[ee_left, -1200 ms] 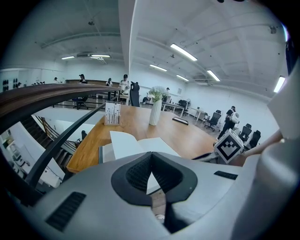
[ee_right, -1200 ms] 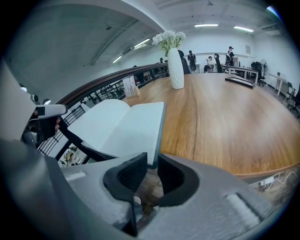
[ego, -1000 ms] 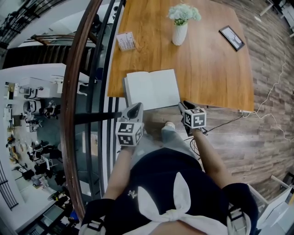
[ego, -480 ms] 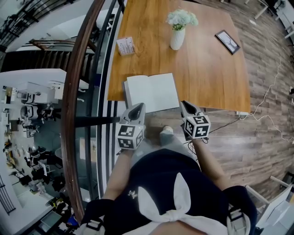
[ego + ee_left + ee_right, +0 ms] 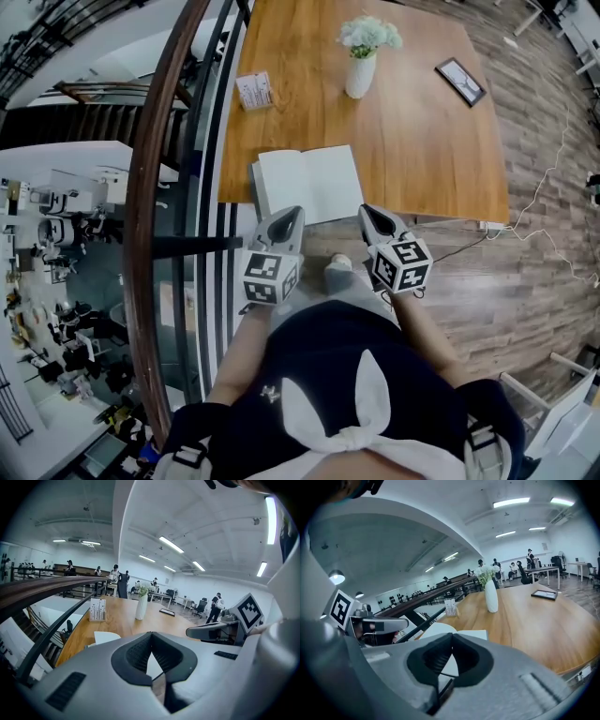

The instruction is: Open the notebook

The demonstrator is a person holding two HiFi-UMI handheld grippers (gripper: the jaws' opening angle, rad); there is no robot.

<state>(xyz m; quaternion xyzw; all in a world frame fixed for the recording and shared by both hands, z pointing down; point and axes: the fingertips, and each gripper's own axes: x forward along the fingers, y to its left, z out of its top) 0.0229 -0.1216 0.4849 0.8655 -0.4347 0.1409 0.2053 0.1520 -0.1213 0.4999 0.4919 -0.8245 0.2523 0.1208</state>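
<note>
The notebook [image 5: 309, 183] lies open on the wooden table [image 5: 422, 141] near its front left corner, showing two blank white pages. Both grippers hang just in front of the table's near edge, apart from the book. My left gripper [image 5: 292, 214] is shut with nothing in it, its tips by the book's near left corner. My right gripper [image 5: 367, 212] has just been closing and is now shut, with nothing between its jaws. The left gripper view shows the left gripper's [image 5: 151, 634] pads meeting above a page [image 5: 105, 637]. In the right gripper view the right gripper [image 5: 451, 637] points over the notebook [image 5: 464, 634].
A white vase of flowers [image 5: 361, 66], a small card stand [image 5: 253, 91] and a dark picture frame [image 5: 459, 82] stand farther back on the table. A curved wooden railing [image 5: 155, 187] runs along the left side. A cable [image 5: 525, 234] trails over the floor at the right.
Both grippers have risen toward the camera, the right one more than the left. The notebook lies open as before.
</note>
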